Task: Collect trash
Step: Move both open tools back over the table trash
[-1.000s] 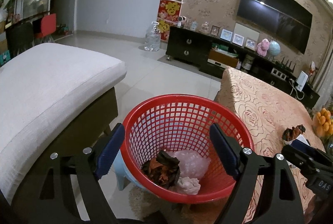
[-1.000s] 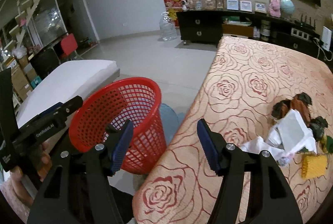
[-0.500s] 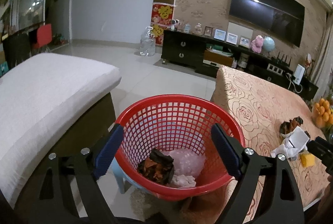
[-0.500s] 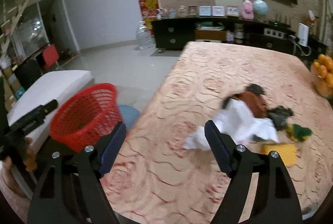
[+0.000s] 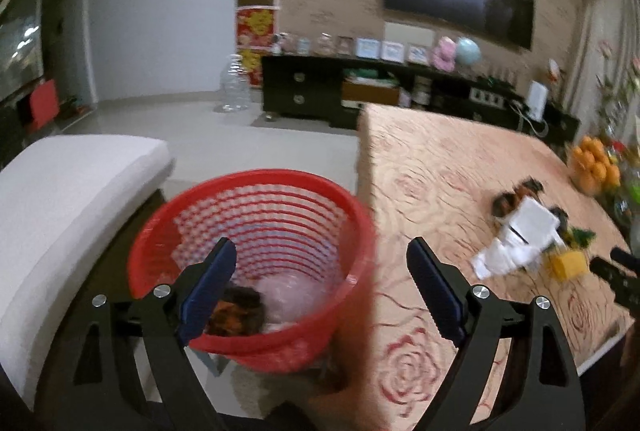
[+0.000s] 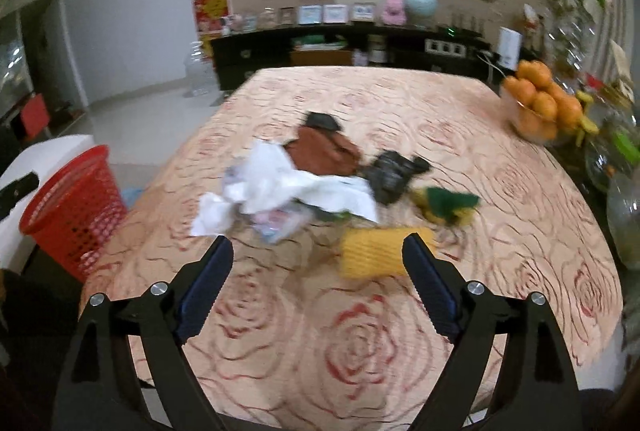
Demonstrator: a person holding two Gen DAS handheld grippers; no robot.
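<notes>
The trash is a loose heap on the surface (image 6: 400,343), which is covered by a peach cloth printed with red roses. The heap serves as the landmark. Its largest part is crumpled white paper and thin plastic (image 6: 280,187), soft-edged and creased. Touching the far side of the paper is a brown, leathery, crumpled piece (image 6: 324,151), with a small dark scrap just behind it. To the right of the paper lies a black crinkled wrapper (image 6: 392,171), and beside that a green and yellow scrap (image 6: 448,205). On the near side of the heap sits a yellow ribbed block (image 6: 376,251), sponge-like in texture. Motion blur softens all of these.

The right tongs (image 6: 318,285) are held above the surface on the near side of the heap, blue ribbed pads spread wide apart, holding nothing. The yellow block lies just beyond the right pad.

Well to the left of the heap, off the surface edge, stands a red plastic mesh basket (image 5: 256,191), round and tapered. It contains a dark brown crumpled item (image 5: 240,311) and pale translucent plastic (image 5: 288,291). The left tongs (image 5: 320,295) hang over the basket's near rim, pads spread apart and empty.

To the right of the heap, a glass bowl of oranges (image 6: 540,107) rests near the surface edge. Left of the basket is a white cushioned bench (image 5: 72,199).
</notes>
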